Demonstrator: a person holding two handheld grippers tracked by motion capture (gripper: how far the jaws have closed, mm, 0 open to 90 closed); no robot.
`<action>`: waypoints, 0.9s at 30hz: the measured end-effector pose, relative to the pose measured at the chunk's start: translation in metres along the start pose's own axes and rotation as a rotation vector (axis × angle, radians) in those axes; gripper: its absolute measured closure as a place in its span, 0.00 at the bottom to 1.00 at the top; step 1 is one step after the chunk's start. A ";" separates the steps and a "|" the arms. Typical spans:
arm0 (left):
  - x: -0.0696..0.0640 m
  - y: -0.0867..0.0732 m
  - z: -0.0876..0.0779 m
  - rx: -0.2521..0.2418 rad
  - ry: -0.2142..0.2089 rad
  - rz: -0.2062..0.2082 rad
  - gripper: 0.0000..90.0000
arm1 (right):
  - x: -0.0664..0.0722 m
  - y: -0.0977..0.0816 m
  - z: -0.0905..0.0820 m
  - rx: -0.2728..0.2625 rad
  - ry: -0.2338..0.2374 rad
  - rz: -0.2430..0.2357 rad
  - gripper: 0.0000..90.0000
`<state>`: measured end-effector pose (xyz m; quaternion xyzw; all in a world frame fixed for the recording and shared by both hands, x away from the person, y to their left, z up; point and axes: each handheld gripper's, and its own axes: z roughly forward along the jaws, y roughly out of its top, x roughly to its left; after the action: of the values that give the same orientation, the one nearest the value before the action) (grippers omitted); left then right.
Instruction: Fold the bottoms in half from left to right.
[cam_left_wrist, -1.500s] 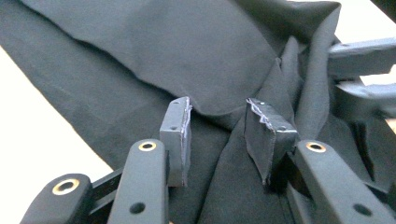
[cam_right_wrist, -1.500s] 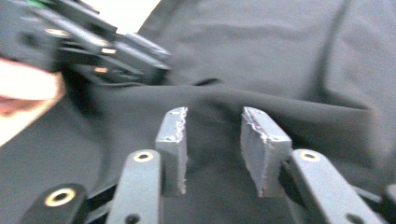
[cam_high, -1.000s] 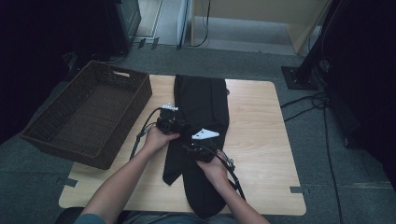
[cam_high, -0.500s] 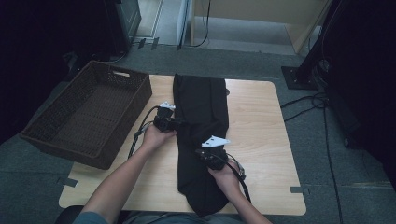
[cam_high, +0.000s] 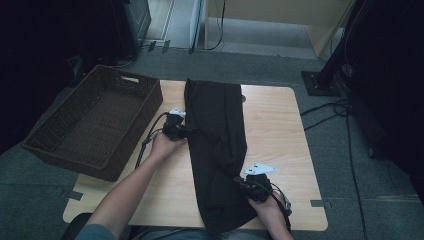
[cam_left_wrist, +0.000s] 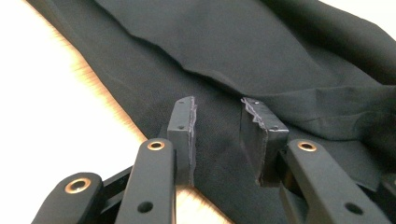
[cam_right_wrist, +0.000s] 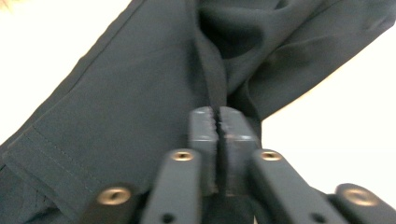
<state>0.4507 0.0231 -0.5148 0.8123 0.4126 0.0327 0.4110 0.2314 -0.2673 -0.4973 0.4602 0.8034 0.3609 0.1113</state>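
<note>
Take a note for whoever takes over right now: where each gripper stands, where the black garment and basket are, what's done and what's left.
Left gripper: jaws open, resting over the black garment at its left edge, gripping nothing.
Right gripper: jaws pinched on a fold of the fabric near the garment's near end.
Garment: lies lengthwise down the middle of the table, partly folded into a long strip.
Wicker basket: empty, at the table's left.
Left: probably finish folding, then put the garment in the basket.
</note>
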 end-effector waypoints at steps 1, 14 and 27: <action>0.000 0.000 0.000 -0.003 0.000 -0.005 0.73 | -0.001 0.001 -0.002 -0.025 -0.004 0.002 0.86; -0.016 -0.017 -0.012 0.020 -0.055 0.007 0.69 | 0.007 0.062 0.047 -0.146 0.030 -0.031 0.74; -0.030 -0.008 -0.025 -0.038 -0.097 -0.034 0.64 | 0.062 0.042 0.073 0.005 0.145 -0.142 0.99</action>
<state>0.4164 0.0210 -0.4953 0.7979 0.4050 -0.0060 0.4464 0.2620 -0.1685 -0.5112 0.3752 0.8409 0.3824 0.0769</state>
